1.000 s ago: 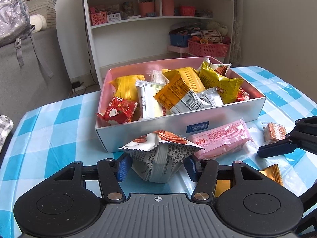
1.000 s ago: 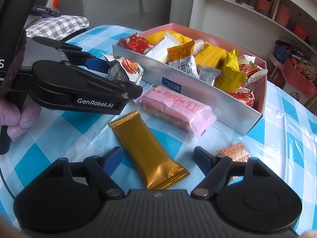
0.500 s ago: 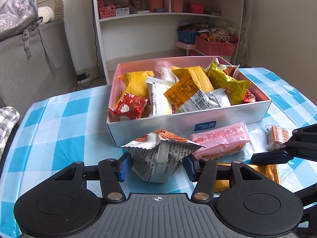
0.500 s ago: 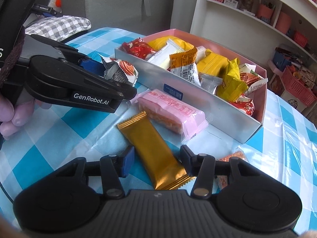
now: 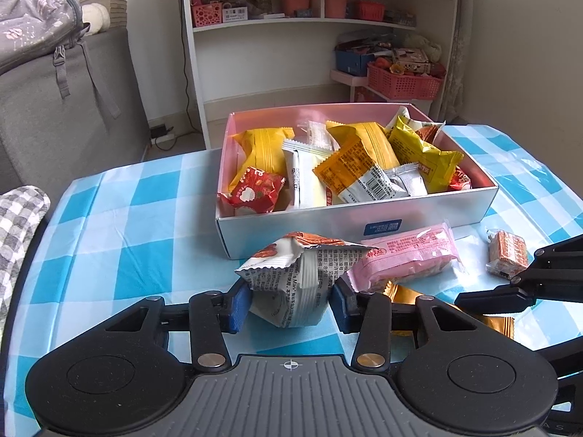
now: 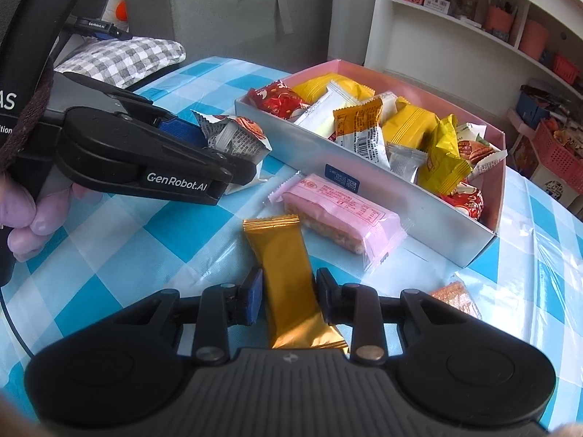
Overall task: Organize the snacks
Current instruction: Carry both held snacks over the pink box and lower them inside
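Observation:
My left gripper is shut on a white and grey snack packet and holds it above the table, in front of the snack box; the packet also shows in the right wrist view. My right gripper is shut on a gold bar wrapper that lies on the blue checked cloth. A pink wafer pack lies beside the box's near wall. The box holds several yellow, white and red packets.
A small orange snack lies on the cloth to the right; it also shows in the right wrist view. A white shelf unit stands behind the table. A grey sofa with a checked cushion is at the left.
My right gripper has closed its fingers onto the gold bar wrapper. My left gripper has moved left and back a little from the box with the packet still held.

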`<state>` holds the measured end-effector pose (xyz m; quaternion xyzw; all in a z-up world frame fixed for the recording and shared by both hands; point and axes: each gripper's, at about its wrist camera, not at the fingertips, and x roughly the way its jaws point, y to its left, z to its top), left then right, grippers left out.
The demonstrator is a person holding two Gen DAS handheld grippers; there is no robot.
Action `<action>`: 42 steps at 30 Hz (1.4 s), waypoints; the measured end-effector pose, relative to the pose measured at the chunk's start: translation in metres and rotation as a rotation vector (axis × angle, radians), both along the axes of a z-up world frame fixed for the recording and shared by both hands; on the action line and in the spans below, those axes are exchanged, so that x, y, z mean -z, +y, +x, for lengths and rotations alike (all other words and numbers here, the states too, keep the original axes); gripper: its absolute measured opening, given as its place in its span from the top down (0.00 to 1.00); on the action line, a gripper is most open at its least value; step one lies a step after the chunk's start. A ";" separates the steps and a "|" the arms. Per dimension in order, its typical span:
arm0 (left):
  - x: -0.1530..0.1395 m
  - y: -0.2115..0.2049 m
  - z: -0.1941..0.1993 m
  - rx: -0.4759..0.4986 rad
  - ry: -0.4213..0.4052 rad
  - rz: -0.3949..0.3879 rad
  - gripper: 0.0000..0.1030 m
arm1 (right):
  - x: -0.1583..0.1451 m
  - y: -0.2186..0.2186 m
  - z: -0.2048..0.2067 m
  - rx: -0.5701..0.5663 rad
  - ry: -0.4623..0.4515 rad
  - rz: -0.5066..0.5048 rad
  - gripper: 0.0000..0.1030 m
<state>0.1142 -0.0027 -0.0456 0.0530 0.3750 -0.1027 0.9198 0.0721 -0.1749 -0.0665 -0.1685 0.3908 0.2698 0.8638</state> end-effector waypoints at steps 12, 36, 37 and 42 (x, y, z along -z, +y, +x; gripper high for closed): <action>-0.018 0.010 -0.011 -0.011 -0.023 -0.037 0.59 | -0.017 -0.004 -0.004 0.040 -0.028 0.045 0.72; -0.052 0.009 0.026 -0.045 -0.085 -0.149 0.59 | -0.062 -0.057 0.070 0.340 -0.092 0.315 0.72; -0.053 0.009 0.030 -0.046 -0.085 -0.154 0.59 | -0.060 -0.058 0.075 0.353 -0.090 0.322 0.72; -0.051 0.006 0.056 -0.057 -0.073 -0.196 0.59 | -0.056 -0.065 0.092 0.398 -0.071 0.383 0.72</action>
